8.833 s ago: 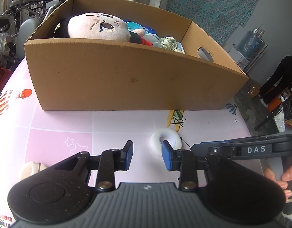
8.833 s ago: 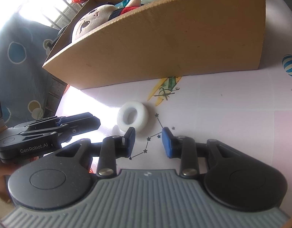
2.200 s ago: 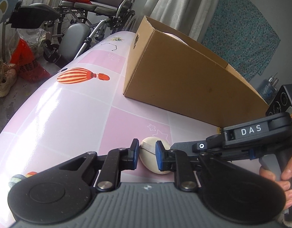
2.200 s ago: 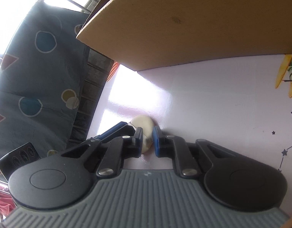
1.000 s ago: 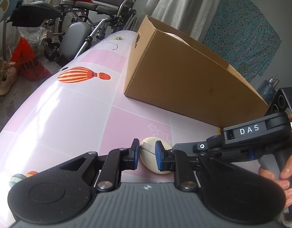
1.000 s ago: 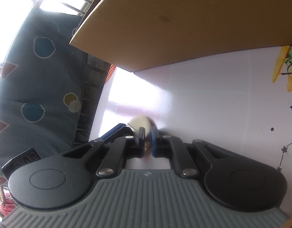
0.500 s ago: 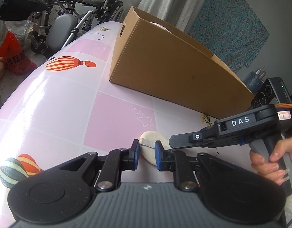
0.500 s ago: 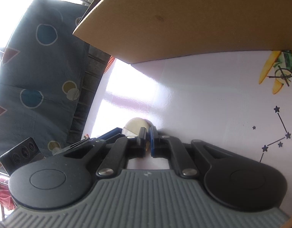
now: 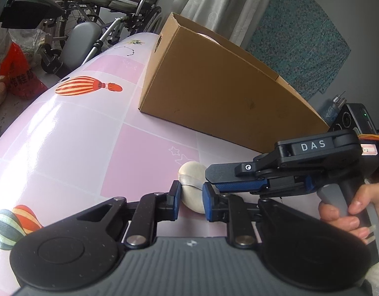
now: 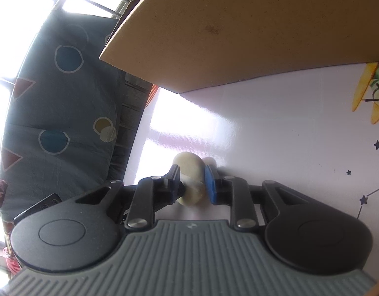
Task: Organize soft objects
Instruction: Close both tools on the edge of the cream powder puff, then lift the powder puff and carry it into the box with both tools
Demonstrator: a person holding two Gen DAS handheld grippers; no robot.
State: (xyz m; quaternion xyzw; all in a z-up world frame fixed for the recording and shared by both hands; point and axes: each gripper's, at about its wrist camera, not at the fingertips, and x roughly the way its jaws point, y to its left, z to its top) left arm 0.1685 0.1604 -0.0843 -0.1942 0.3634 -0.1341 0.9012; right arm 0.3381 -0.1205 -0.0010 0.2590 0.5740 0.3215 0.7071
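A: Start with the left wrist view. What can you read?

B: "DAS" in white letters on the black body of your right gripper (image 9: 211,181), which reaches in from the right. On the red bag (image 9: 17,79) far left on the floor there are printed characters, too small to make out.

A: And your left gripper (image 9: 191,201)?

B: Its jaws stand narrow, and the blue pads press both sides of the cream soft ball (image 9: 191,185), which lies on the pink tablecloth (image 9: 90,135) near you. The cardboard box (image 9: 214,93) stands farther off, apart from the ball. The tip of your right gripper lies just beside the ball's right side; your hand (image 9: 347,209) grips its handle at the right edge.

A: Now the right wrist view.

B: No writing there that can be read. Your right gripper (image 10: 191,185) is opening; the soft ball (image 10: 190,172) sits between the narrow jaws. The left pad lies against it, and the blue right pad (image 10: 210,185) stands just beside it; whether that one touches, I cannot tell. The box (image 10: 238,37) fills the far side, and a plane drawing (image 10: 369,93) shows on the cloth at far right.
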